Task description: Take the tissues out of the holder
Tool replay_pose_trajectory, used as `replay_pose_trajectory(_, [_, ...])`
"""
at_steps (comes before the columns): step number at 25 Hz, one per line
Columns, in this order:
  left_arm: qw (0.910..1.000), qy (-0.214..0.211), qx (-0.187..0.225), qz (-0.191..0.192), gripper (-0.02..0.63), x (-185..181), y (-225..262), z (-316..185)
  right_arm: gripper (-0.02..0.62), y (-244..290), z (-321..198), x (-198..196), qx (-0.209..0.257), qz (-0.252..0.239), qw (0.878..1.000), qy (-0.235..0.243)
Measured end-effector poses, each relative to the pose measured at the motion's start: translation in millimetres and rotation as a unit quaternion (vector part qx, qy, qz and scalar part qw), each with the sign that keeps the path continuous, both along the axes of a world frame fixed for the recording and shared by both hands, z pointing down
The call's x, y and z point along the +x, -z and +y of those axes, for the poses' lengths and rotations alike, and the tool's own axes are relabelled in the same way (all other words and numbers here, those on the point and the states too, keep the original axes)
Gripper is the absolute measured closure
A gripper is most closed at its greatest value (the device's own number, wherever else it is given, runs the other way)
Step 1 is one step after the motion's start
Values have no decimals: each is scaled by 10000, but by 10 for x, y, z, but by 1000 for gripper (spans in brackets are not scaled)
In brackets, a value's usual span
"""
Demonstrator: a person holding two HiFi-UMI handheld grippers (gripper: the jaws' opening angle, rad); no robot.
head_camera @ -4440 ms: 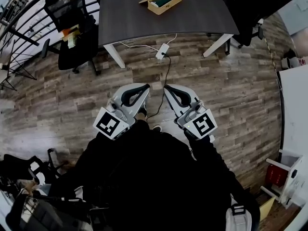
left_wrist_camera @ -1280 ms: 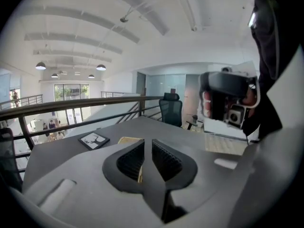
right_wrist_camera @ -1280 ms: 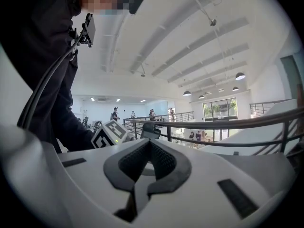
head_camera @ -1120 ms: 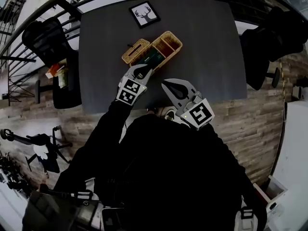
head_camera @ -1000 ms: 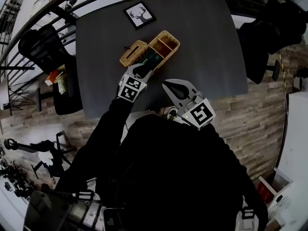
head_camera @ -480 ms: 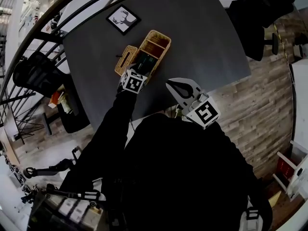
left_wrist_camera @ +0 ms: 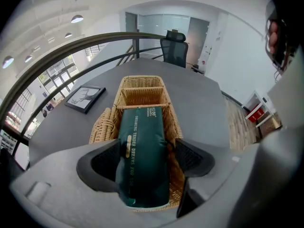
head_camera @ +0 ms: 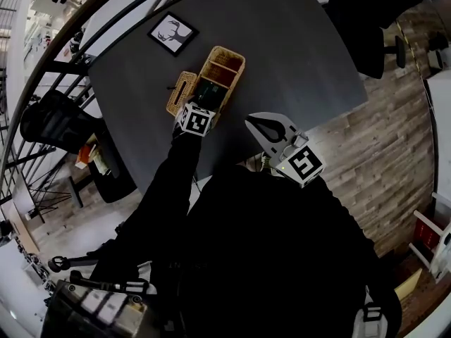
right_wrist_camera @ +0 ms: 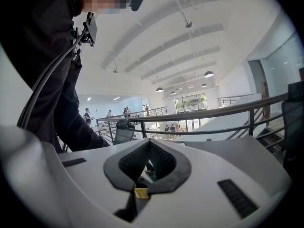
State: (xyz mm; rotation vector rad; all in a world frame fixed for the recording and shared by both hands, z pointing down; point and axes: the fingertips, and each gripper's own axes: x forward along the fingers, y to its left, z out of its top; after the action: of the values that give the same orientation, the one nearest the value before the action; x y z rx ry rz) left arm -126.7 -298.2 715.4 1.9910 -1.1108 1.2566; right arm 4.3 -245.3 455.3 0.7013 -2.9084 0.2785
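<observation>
A wicker holder [left_wrist_camera: 141,78] stands on the dark table [head_camera: 296,55], with a dark green tissue pack [left_wrist_camera: 142,151] lying in its near compartment. My left gripper [left_wrist_camera: 147,144] straddles the pack; its jaws are opening, with the pack between them and a gap at the right pad. From the head view, the left gripper [head_camera: 199,108] sits over the holder [head_camera: 229,56] and hides most of the pack [head_camera: 206,91]. My right gripper [head_camera: 252,122] hovers near the table's front edge, shut and empty; the right gripper [right_wrist_camera: 148,144] view looks out over a railing.
A loose wicker lid [head_camera: 180,94] lies against the holder's left side. A framed deer picture [head_camera: 171,34] sits beyond it on the table. Office chairs stand at the left [head_camera: 63,118] and the upper right [head_camera: 366,13]. A railing runs behind the table.
I have walked up to the table. Over the last second the left gripper has reached farther forward over the holder and onto the tissue pack. The right gripper has stayed near the front edge.
</observation>
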Motion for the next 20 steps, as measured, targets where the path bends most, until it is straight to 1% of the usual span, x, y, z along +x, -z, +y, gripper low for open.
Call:
replay_pose_trajectory(5, [9999,144,4,33,278,-18,15,-42,592,2,-10,5,15,3,10000,18])
replay_pose_trajectory(10, [9999,152,-25,-18,277,-12,-2,-33,592,-12,-19,28,-3,16,10000,11])
replay_pose_trajectory(15, [9996,97,-33,-266,277,-65,-83,-63,592,-18,-34,48,-37,16,10000,-3])
replay_pose_trajectory(18, [9985,-7,-23,-541,278,-123,-168,-69,592,-24,-39,50,-53,21,10000,-19])
replay_pose_trajectory(20, [9977,-66,68,-678,278,-123,-190,-59,592,-33,-33,55,-49,23,10000,-35])
